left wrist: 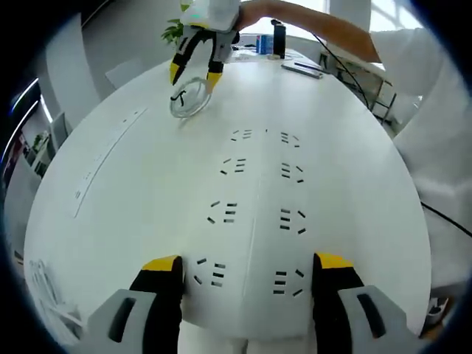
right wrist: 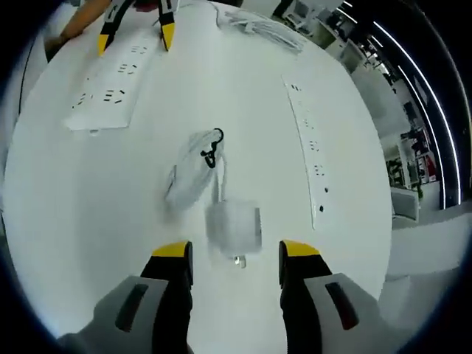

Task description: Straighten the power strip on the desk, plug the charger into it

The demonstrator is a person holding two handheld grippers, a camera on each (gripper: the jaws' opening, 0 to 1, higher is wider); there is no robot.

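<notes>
White desk (left wrist: 354,162) is spreading under the left gripper view, where the left gripper (left wrist: 247,276) is hovering with jaws wide apart over the near end of the power strip (left wrist: 254,203); far off, the right gripper (left wrist: 195,71) is reaching toward a coiled cable (left wrist: 189,99). Turning to the right gripper view, the right gripper (right wrist: 236,265) is standing open and empty just before the charger (right wrist: 234,225), slightly blurred, its cable (right wrist: 193,166) bundled beyond. Plugging is not yet begun; straightening is seemingly underway.

White desk (left wrist: 369,184) w/ potted plant (left wrist: 174,29), black bottle (left wrist: 278,38) at far edge
</notes>
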